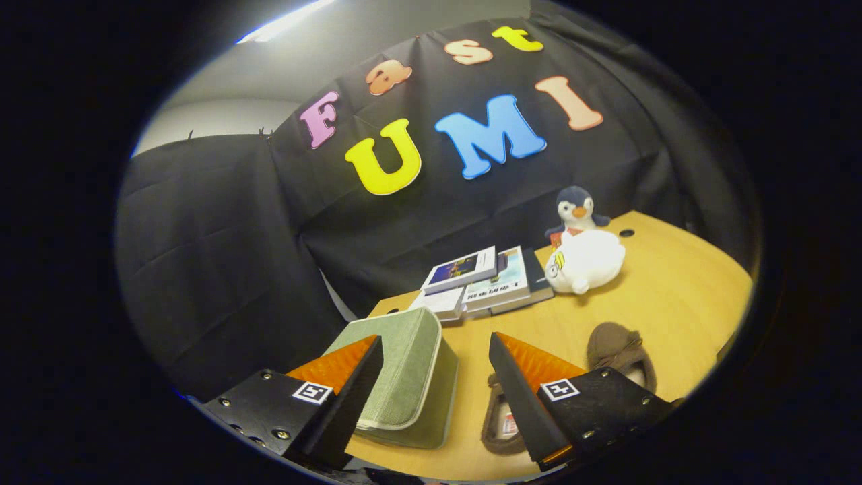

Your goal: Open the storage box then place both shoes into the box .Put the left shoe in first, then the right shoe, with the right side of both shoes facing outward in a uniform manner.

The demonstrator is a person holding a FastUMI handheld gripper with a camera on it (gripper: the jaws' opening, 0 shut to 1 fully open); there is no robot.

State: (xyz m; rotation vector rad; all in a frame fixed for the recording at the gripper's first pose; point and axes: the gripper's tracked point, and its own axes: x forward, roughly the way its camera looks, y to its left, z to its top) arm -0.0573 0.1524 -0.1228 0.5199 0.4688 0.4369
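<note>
Tongs spread wide, gripping nothing; closed sage-green fabric storage box at 10 o'clock, brown suede shoes at 2. Best catch lid edge, lift slowly.

My view is fairly dim: a ceiling light strip glows overhead, softly lighting the table. Fisheye bending curves its far edge. Short soft shadows, no glare, slight blur toward the rim.
</note>
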